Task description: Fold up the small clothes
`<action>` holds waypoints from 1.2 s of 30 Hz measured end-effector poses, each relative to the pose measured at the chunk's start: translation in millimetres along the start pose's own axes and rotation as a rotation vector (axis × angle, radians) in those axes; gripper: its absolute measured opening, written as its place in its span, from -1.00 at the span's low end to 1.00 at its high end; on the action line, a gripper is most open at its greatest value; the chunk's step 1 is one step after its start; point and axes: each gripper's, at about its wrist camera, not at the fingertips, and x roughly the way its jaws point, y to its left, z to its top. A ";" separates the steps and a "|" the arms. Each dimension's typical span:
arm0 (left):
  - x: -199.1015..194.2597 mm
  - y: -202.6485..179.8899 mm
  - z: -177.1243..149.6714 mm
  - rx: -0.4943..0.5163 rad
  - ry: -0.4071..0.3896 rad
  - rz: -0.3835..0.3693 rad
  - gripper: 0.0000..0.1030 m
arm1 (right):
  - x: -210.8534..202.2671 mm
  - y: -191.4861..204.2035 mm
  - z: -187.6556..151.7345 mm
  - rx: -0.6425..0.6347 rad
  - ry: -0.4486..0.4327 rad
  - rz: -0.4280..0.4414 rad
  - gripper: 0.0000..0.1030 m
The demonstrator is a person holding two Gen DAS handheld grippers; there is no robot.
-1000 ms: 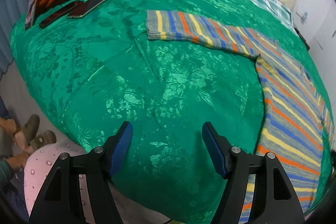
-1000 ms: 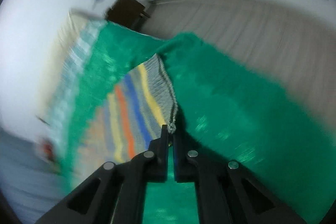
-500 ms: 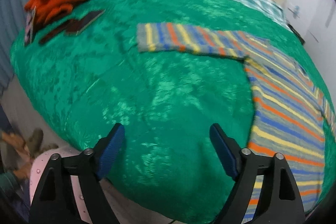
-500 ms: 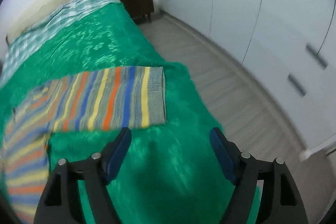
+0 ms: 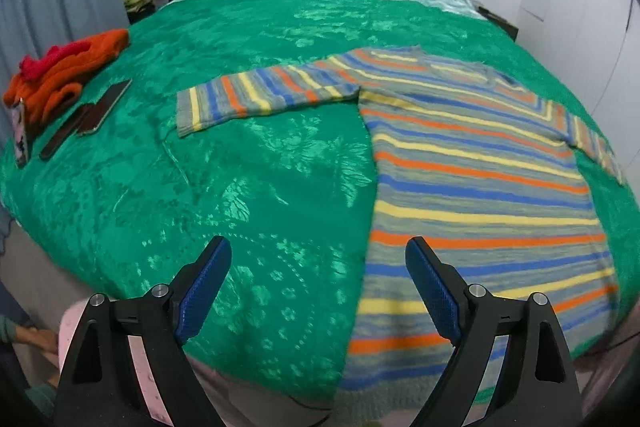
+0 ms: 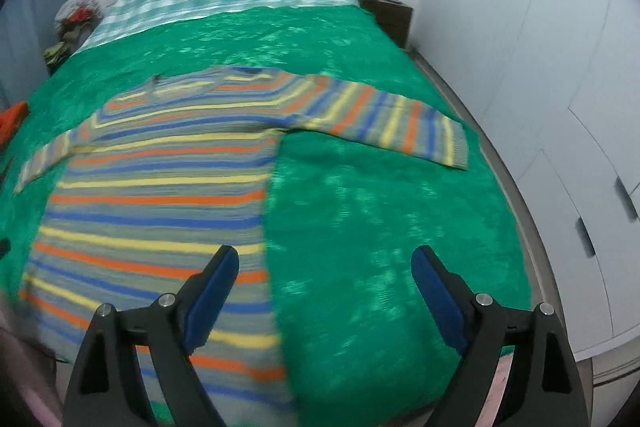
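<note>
The striped sweater (image 5: 472, 163) lies flat and face up on the green bedspread (image 5: 248, 187), body toward the foot of the bed, both sleeves spread out to the sides. My left hand-held gripper (image 5: 318, 287) hangs above the spread beside the sweater's left edge; its jaws have just been opening and stand wide, with nothing between them. My right hand-held gripper (image 6: 324, 291) hangs over the sweater's right side seam near the hem; its jaws have likewise just been opening, and they hold nothing. I judge the garment laid out and the first fold not yet begun. To do it well, I would take each sleeve at its cuff, the left sleeve (image 5: 260, 95) and the right sleeve (image 6: 392, 127), pinch only the knit and not the spread beneath, and bring them inward across the chest before folding the body up from the hem. The knit looks soft and likely to drag, so a lift clear of the spread should keep the stripes square. Limits of view: the hem runs out of sight behind the fingers in both views, the right view is blurred, and the neckline detail cannot be made out. At the far left lie an orange garment (image 5: 68, 67) and flat dark items (image 5: 104, 103) I cannot identify.
</note>
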 end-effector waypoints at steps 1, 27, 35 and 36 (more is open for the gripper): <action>-1.0 0.8 -1.3 -0.011 -0.004 -0.002 0.78 | -2.3 6.2 1.0 0.000 0.000 -0.002 0.70; 6.7 2.1 -2.4 -0.018 -0.009 0.052 0.78 | -26.7 39.1 -1.1 -0.038 -0.021 -0.184 0.73; 8.9 3.5 -1.6 -0.020 -0.006 0.067 0.78 | -31.2 37.9 2.0 -0.039 -0.026 -0.201 0.73; 8.8 4.4 -1.5 -0.023 -0.006 0.069 0.78 | -31.8 38.3 2.1 -0.040 -0.027 -0.202 0.73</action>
